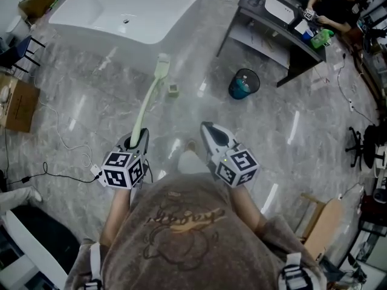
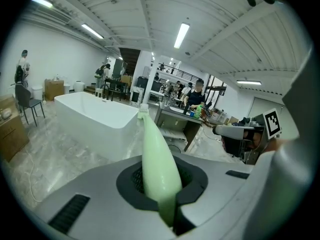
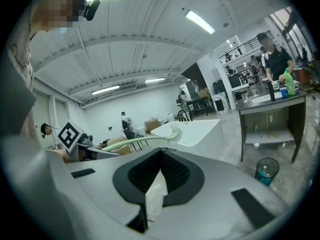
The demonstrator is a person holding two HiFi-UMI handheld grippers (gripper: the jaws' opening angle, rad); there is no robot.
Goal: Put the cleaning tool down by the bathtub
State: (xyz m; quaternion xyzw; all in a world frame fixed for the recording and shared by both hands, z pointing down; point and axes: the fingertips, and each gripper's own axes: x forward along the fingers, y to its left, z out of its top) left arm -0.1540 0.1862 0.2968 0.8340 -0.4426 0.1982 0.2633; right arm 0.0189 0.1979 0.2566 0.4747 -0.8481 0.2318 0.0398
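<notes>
A long pale green cleaning tool [image 1: 148, 101] runs from my left gripper [image 1: 140, 134] toward the white bathtub [image 1: 91, 5], its brush head [image 1: 162, 64] just short of the tub wall. My left gripper is shut on the tool's handle; in the left gripper view the handle [image 2: 156, 159] stands between the dark pads of the left gripper [image 2: 160, 181], pointing at the bathtub [image 2: 95, 116]. My right gripper [image 1: 207, 127] is alongside, shut and holding nothing. In the right gripper view the right gripper [image 3: 161, 153] has its tips together, and the tool [image 3: 145, 141] crosses to its left.
A small block [image 1: 173, 90] stands on the marble floor near the brush head. A blue mesh bin [image 1: 243, 83] sits to the right, below a grey sink table [image 1: 266, 38] where a person [image 1: 335, 5] sits. Cardboard boxes [image 1: 18, 104], a cable [image 1: 60, 175] and a wooden chair [image 1: 323, 222] line the sides.
</notes>
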